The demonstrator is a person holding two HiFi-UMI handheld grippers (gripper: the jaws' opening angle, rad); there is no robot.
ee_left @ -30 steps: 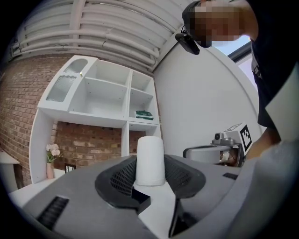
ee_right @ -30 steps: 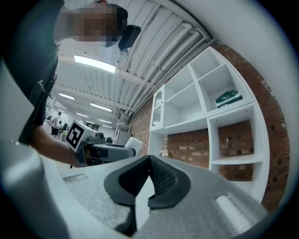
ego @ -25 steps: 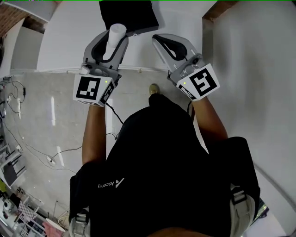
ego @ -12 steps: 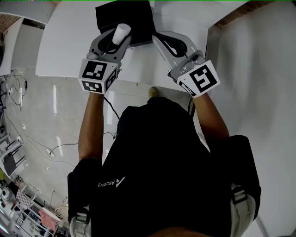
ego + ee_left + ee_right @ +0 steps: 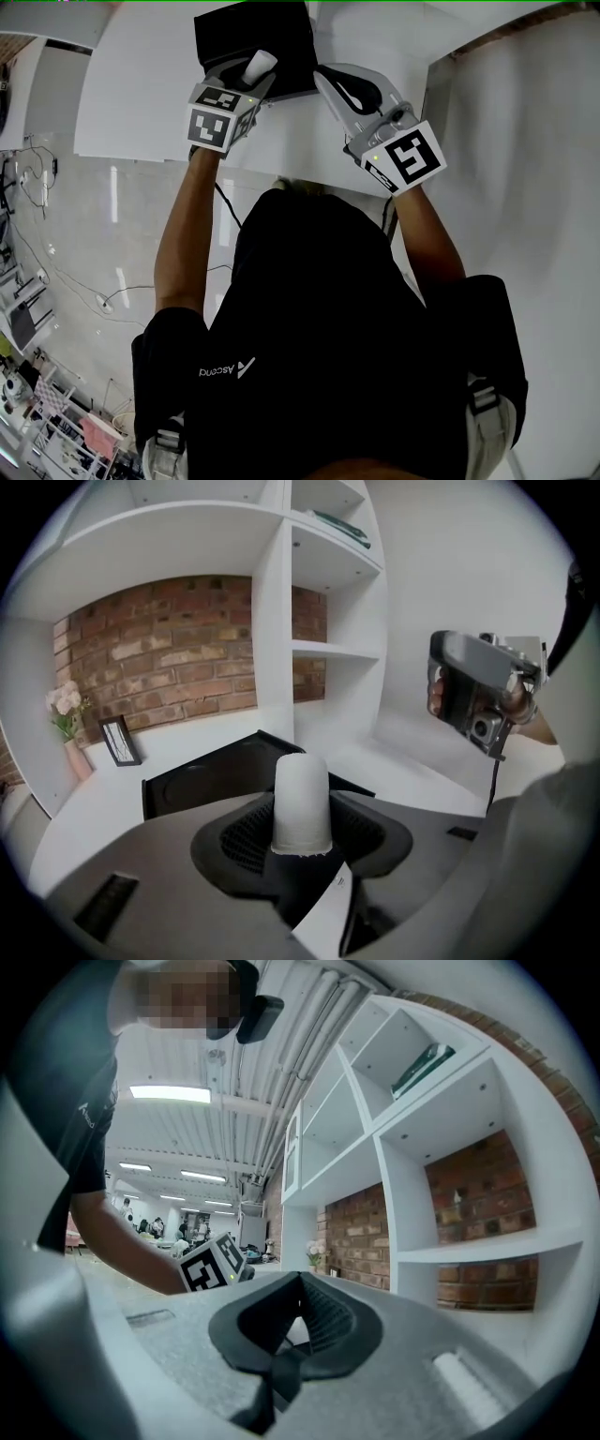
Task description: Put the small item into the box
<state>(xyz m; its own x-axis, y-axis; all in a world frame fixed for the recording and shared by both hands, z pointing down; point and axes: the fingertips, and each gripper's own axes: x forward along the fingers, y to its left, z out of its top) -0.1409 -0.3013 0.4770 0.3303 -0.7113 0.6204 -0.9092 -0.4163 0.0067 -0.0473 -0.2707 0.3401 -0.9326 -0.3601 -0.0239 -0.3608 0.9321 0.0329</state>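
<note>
A small white cylinder (image 5: pixel 260 66) sticks up from my left gripper (image 5: pixel 251 81), which is shut on it. In the left gripper view the cylinder (image 5: pixel 301 802) stands upright between the black pads. The black open box (image 5: pixel 281 37) rests on the white table, and the cylinder hangs above its near edge. Seen along the left jaws, the box (image 5: pixel 187 778) lies just beyond the tips. My right gripper (image 5: pixel 321 73) hovers beside the box's right side, its jaws shut with nothing in them. Its tips (image 5: pixel 300 1279) meet in the right gripper view.
The white table (image 5: pixel 141 112) ends in a front edge close to the person's body. White shelving on a brick wall rises behind it, with a vase of flowers (image 5: pixel 67 726) and a small picture frame (image 5: pixel 120 741). Cables (image 5: pixel 37 187) trail over the floor at left.
Both grippers have moved forward over the table. The left one has carried the white cylinder from in front of the box to above the box's near edge.
</note>
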